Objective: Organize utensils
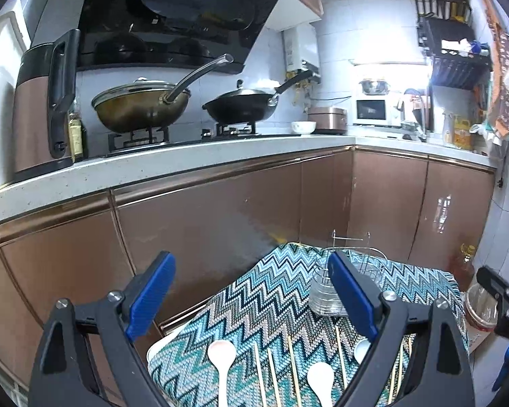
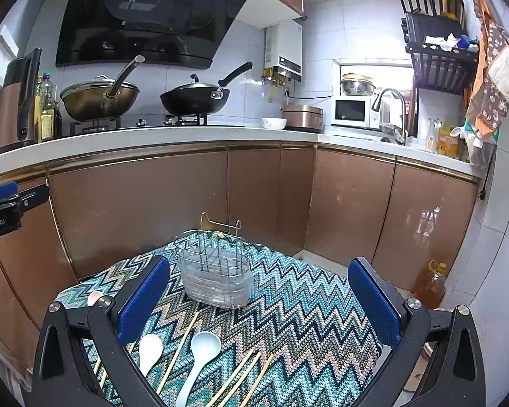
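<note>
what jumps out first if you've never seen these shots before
The loud zigzag cloth over the small table grabs the eye first, with white spoons and pale chopsticks scattered across its near half. Toward its far side stands an empty wire utensil holder, upright. Framing it all are the open blue-padded right tool and left tool, both hovering above the cloth with nothing held.

Both views are bright and evenly lit, with cool daylight entering through the window (image 2: pixel 373 68) behind the microwave (image 2: pixel 351 112); in the left wrist view that window (image 1: pixel 390 68) blows out to white. Glare streaks the cabinet doors (image 2: pixel 427 224) below it. Fisheye distortion bends the countertop (image 1: pixel 186 161), and black vignettes fill the corners. Focus is sharp, with slight softness at the edges.
</note>
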### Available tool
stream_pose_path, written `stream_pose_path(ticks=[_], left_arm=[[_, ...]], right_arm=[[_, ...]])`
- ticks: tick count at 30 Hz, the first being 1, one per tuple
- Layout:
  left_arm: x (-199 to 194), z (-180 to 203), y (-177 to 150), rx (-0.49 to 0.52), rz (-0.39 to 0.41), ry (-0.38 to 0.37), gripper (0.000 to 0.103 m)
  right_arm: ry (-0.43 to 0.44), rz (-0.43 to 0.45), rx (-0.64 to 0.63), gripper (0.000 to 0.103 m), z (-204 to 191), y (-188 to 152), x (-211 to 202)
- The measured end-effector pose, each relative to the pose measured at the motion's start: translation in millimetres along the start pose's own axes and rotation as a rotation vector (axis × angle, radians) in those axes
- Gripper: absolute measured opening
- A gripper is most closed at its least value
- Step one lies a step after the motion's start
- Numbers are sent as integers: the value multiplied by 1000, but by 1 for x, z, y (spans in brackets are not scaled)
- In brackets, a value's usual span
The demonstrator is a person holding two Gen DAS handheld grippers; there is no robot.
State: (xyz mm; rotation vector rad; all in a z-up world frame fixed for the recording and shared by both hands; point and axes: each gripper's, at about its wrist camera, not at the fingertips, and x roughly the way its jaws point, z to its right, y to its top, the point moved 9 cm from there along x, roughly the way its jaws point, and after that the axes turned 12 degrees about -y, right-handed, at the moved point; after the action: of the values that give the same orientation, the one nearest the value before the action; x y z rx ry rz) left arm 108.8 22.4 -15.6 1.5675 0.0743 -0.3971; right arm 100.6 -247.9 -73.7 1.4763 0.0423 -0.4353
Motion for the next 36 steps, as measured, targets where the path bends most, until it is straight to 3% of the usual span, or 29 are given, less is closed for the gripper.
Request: stream_pose_path(ticks=[4, 13, 27, 36], left_arm=[[2, 0, -3, 45, 25, -45, 91], [17, -27, -14, 29, 12, -70, 91], [51, -49, -38, -38, -78, -116, 91], [67, -62, -60, -86, -161, -119, 91]], right_arm=[[-14, 9, 4, 103, -1, 2, -1], [-41, 10, 5, 103, -3, 0, 3], [-57, -67, 14, 103, 6, -12, 16], [-16, -137, 41, 103, 9, -24, 27]])
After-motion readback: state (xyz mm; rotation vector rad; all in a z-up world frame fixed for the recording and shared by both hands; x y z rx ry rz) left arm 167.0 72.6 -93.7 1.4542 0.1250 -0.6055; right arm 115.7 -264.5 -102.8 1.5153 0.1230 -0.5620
